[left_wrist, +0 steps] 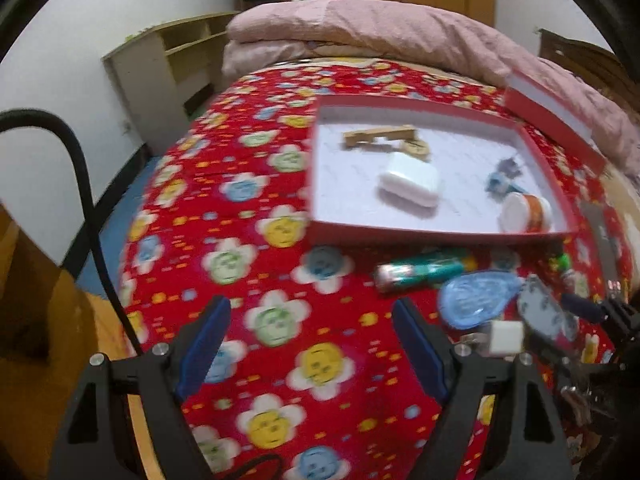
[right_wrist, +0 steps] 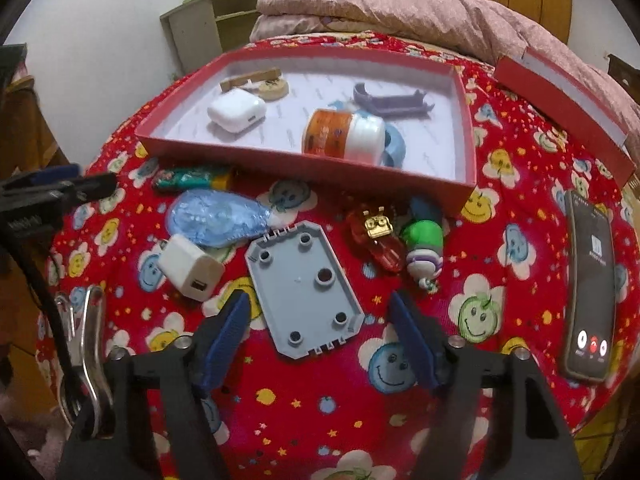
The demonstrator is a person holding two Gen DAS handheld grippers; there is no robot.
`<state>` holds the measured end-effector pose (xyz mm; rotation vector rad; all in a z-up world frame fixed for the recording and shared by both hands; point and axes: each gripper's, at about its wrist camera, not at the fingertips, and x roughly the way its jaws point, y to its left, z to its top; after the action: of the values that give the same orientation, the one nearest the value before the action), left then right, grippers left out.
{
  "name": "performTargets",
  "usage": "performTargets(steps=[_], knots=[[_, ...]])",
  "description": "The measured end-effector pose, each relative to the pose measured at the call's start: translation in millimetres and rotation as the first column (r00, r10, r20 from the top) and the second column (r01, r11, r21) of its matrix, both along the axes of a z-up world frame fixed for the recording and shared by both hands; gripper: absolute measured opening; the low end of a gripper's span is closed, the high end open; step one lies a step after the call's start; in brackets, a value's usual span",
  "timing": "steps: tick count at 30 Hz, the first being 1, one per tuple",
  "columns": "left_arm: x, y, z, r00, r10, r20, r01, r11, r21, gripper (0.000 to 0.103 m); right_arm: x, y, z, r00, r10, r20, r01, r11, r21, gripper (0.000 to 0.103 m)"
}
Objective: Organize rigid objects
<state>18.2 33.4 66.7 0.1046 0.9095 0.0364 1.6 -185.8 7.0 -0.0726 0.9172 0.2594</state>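
My right gripper (right_wrist: 319, 297) hangs low over a flat grey plastic plate (right_wrist: 304, 292) on the red flowered cloth. Its blue pads flank the plate's near half, with a gap on each side, so it stands open. My left gripper (left_wrist: 311, 302) is open over bare cloth, nothing between its fingers. Beside the plate lie a white charger cube (right_wrist: 190, 268), a clear blue teardrop piece (right_wrist: 216, 220), a green tube (right_wrist: 192, 178), a red and gold toy (right_wrist: 376, 240) and a green and white figure (right_wrist: 424, 248). The red box (right_wrist: 304, 170) behind holds a white case (right_wrist: 236, 112), an orange jar (right_wrist: 344, 136) and a purple part (right_wrist: 388, 102).
A phone (right_wrist: 592, 280) with a lit screen lies at the right. The box lid (right_wrist: 560, 108) leans at the back right against a pink quilt (right_wrist: 400, 8). Metal clips (right_wrist: 86, 336) lie at the cloth's left edge. A wooden shelf (left_wrist: 176, 64) stands by the wall.
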Motion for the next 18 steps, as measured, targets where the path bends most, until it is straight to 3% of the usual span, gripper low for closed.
performTargets(steps=[1, 3, 5, 14, 18], knots=[[-1.9, 3.2, 1.9, 1.0, 0.011, 0.003, -0.011, 1.0, 0.009, 0.086, -0.5, 0.9, -0.4, 1.0, 0.0, 0.005, 0.0, 1.0, -0.012, 0.069], [-4.4, 7.5, 3.9, 1.0, 0.018, -0.001, -0.018, 1.0, 0.006, 0.086, -1.3, 1.6, -0.5, 1.0, -0.007, 0.022, 0.008, 0.999, -0.032, 0.055], [-4.5, 7.1, 1.9, 1.0, 0.01, -0.017, -0.011, 1.0, -0.019, 0.086, -2.2, -1.3, 0.8, 0.999, -0.03, 0.035, 0.031, 0.999, -0.038, 0.047], [25.9, -27.1, -15.0, 0.996, -0.05, -0.073, 0.038, 0.986, -0.165, 0.086, -13.5, -14.5, 1.3, 0.999, -0.05, 0.017, 0.05, 0.999, 0.013, 0.046], [41.6, -42.7, -18.3, 0.994, -0.068, -0.081, 0.052, 0.979, -0.196, 0.086, -17.7, -17.9, 0.2, 0.998, -0.055, 0.019, 0.054, 0.998, 0.035, 0.046]])
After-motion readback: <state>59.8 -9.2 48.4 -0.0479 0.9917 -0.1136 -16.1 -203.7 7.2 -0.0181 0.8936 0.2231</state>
